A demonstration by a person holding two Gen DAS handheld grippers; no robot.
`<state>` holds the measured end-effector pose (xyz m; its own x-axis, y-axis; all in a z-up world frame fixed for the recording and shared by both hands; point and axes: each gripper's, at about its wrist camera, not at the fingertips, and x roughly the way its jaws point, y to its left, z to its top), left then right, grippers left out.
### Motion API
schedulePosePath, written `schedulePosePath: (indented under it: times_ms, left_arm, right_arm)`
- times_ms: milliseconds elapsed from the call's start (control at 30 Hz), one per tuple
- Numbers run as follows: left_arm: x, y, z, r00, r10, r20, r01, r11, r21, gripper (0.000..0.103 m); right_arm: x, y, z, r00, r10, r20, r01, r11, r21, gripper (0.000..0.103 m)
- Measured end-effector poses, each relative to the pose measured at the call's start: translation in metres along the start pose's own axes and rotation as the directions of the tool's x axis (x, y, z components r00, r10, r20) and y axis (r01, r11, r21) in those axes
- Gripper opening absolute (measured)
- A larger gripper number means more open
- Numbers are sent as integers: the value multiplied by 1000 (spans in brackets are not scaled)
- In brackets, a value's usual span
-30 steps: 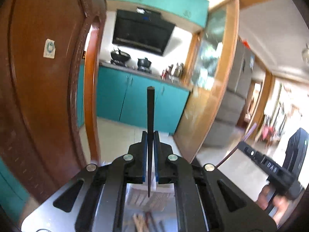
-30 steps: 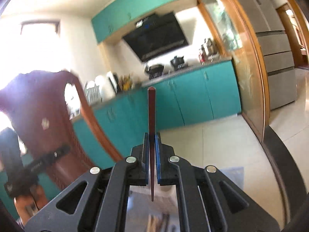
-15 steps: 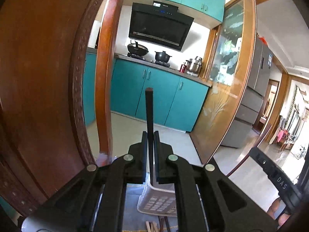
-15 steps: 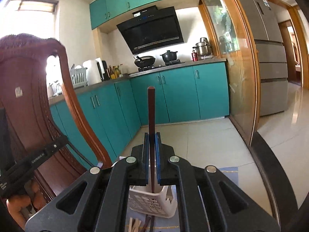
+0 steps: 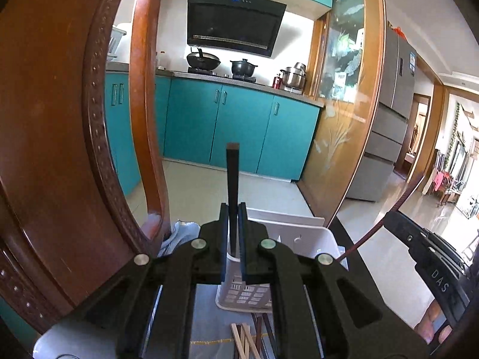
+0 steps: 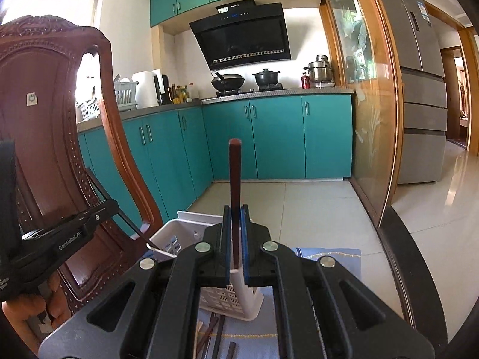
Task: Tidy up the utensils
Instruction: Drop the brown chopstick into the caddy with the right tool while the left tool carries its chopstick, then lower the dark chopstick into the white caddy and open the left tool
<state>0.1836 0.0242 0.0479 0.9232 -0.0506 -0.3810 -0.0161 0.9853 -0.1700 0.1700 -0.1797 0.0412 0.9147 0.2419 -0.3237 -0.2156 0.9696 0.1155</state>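
Left gripper (image 5: 233,239) pinching black chopstick (image 5: 232,179), right gripper (image 6: 235,239) – fingers nearly closed – pinching reddish chopstick (image 6: 235,185) (both upright)

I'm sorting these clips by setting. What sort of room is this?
A home kitchen, seemingly seen from a dining table: teal cabinets under a black range hood, a wok on the stove, and a steel fridge at the right.

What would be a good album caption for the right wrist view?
Right gripper holds a reddish-brown chopstick upright above a white utensil basket, teal kitchen cabinets beyond.
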Motion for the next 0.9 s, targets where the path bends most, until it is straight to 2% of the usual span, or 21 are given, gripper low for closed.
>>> schedulePosePath:
  times_ms: [100,233,433,500,633,700,767,833,900]
  left_arm:
    - [-2,-2,-2,1000,-1,5,1,1000,13,8]
    - [-6,-5,-5,1000,-5,11,5,1000,23,8]
    - [-28,0,-12,999,-14,34,12,999,43,25]
    - [-34,1,-16,999,-13,36,11,998,54,27]
    - [-41,3,-26,1000,10,26,-12,997,75,32]
    - [-43,4,-33,999,31,12,-32,995,91,33]
    - [-42,5,-39,999,47,-7,-46,994,100,34]
    - [-43,7,-42,999,50,-19,-48,994,96,37]
    - [-43,10,-45,998,57,-28,-54,995,89,40]
  right_arm:
    - [-4,-2,0,1000,-1,3,1,1000,9,11]
    - [-15,-9,-1,999,25,25,-26,999,33,28]
    - [-43,-12,-15,995,65,69,-66,998,1,37]
    - [-48,-12,-26,996,78,50,-77,997,-14,37]
    - [-43,-6,-58,992,107,-62,-109,993,-33,38]
    - [-30,6,-79,978,102,-183,-118,990,-78,40]
    - [-17,16,-97,952,94,-292,-130,986,-107,42]
    - [0,30,-117,902,101,-419,-168,977,-128,43]
    - [11,41,-135,866,79,-493,-178,971,-158,44]
